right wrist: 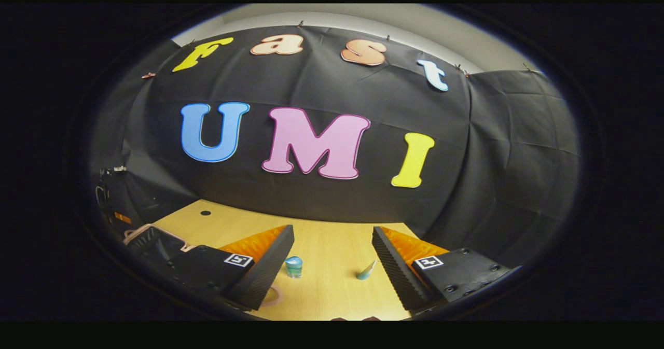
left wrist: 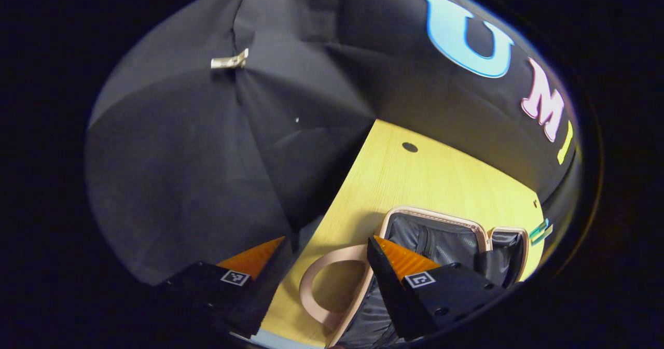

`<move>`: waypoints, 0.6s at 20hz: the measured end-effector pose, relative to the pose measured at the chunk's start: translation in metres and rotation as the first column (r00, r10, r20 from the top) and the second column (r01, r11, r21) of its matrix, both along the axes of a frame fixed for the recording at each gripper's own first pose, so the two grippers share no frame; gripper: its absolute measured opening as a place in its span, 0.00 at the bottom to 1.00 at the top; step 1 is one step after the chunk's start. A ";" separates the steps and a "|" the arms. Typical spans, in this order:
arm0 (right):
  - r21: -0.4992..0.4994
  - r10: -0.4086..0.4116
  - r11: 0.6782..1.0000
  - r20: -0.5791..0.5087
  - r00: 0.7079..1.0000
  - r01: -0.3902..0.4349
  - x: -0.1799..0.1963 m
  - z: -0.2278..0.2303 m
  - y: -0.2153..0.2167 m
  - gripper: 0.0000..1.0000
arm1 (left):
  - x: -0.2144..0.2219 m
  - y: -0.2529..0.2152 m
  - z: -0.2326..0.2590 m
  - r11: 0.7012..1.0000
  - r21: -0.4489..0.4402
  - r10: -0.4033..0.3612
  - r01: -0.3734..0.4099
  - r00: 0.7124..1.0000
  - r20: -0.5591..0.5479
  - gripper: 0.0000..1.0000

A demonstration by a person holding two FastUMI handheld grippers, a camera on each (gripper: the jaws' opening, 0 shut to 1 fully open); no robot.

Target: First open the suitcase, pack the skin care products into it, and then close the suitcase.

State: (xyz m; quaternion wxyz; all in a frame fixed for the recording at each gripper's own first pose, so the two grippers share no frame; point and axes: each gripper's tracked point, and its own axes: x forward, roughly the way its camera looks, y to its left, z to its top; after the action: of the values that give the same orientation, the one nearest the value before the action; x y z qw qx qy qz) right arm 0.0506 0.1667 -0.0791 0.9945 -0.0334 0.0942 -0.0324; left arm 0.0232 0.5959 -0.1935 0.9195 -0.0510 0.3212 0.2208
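on bench (right wrist: 332, 292), small jar (right wrist: 293, 266) stands just ahead between right claw's (right wrist: 332, 266) spread fingers; suitcase (left wrist: 446, 240) lies open at its left.

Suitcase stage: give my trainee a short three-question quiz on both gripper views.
1. True or false: the suitcase lies open on the table.
2. How many small skin care items stand between the right gripper fingers? A) one B) two C) four
3. Fill in: the left gripper frames the suitcase's pink ____.

Key: 1 true; 2 B, a jar and a tube; 3 handle.
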 end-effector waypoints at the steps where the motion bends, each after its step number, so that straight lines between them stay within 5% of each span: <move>1: 0.000 -0.005 1.000 0.002 1.000 0.005 -0.001 -0.002 -0.002 0.96 | 0.002 -0.011 0.012 0.999 0.037 -0.028 0.027 0.999 0.022 0.95; 5: -0.002 -0.021 1.000 0.013 1.000 0.021 -0.005 -0.006 -0.011 0.94 | 0.017 -0.071 0.051 0.984 0.128 -0.138 0.125 0.985 0.099 0.97; 12: 0.003 -0.030 1.000 -0.016 0.999 0.030 -0.007 -0.026 -0.020 0.94 | 0.041 -0.232 0.081 0.942 0.092 -0.336 0.323 0.914 0.227 0.96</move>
State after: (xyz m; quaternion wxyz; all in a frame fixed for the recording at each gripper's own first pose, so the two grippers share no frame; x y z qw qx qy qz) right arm 0.0436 0.1470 -0.1052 0.9931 -0.0309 0.1027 -0.0471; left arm 0.0645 0.3634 -0.1121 0.9766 0.0018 0.2058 0.0633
